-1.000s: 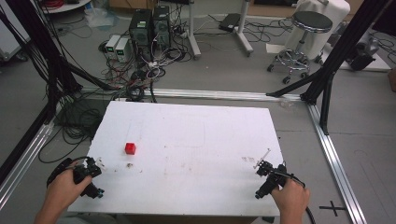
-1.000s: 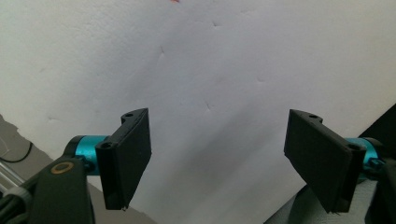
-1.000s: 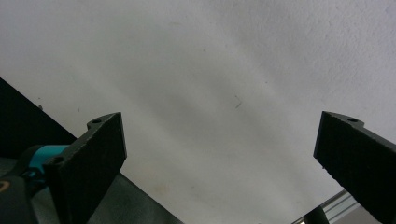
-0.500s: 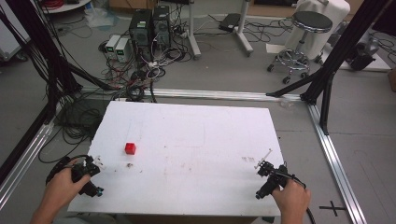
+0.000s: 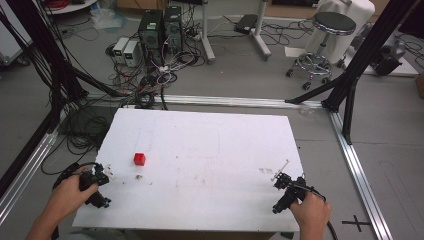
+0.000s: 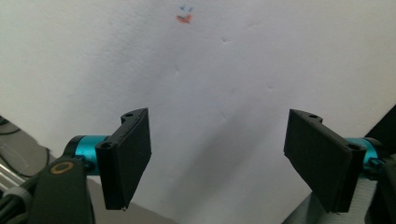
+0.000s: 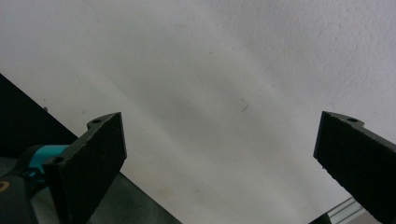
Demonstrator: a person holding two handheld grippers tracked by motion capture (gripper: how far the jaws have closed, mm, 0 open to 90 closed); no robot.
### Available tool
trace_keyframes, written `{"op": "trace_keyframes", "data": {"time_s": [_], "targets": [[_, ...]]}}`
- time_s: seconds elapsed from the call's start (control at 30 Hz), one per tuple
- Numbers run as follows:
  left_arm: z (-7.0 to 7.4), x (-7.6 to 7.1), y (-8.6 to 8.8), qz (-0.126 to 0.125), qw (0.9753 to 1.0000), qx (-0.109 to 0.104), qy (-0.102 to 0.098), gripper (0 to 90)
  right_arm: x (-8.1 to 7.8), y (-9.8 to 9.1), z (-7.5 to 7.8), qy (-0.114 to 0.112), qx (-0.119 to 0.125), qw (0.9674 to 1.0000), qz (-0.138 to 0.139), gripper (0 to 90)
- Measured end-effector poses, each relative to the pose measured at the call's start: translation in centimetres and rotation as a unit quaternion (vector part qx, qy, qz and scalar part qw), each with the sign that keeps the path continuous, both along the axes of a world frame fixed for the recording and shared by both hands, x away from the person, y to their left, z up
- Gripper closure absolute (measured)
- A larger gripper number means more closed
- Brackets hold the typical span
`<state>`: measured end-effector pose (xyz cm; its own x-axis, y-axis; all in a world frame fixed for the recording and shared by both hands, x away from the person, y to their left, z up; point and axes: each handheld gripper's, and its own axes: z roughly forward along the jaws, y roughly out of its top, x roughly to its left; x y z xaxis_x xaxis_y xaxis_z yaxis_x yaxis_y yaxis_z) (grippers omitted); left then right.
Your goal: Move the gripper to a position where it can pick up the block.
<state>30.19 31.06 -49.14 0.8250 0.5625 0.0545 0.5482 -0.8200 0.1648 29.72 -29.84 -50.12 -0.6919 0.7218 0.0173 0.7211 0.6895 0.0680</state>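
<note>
hand-held gripper on the left sits at the near left corner of the desk, gripped in the person's left hand, its jaws standing wide apart with nothing between them. the right hand-held gripper rests near the near right corner in the right hand, jaws likewise spread and empty.

since a second ago almost nothing has shifted: the left hand has eased a touch inward along the near edge, the right one has stayed put, and the red cube lies where it lay. judged from that, the work on the cube has not begun; both tools look poised at their start places, and the left one, being nearer, seems the likelier to go for it.

the cube stands alone on the left part of the desk, a little in from the left edge, apart from the left tool and well apart from the right one. a small dark smudge lies just nearer than it.

the high view gives the cube and both hands together. the left gripper view shows the gap between its black pads and a small red and blue pen mark on the white surface farther off. the right gripper view shows bare white surface between its wide jaws, with the desk's edge falling away at the bottom.
</note>
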Motion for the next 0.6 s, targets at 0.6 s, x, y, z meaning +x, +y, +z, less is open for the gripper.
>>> {"op": "trace_keyframes", "data": {"time_s": [0.6], "targets": [[1.4,4.5,-0.6,-0.075,0.9964,0.04,0.007,23.4,0.2,0.4,-0.2,0.004,-0.001,1.0,0.005,1.5]]}}
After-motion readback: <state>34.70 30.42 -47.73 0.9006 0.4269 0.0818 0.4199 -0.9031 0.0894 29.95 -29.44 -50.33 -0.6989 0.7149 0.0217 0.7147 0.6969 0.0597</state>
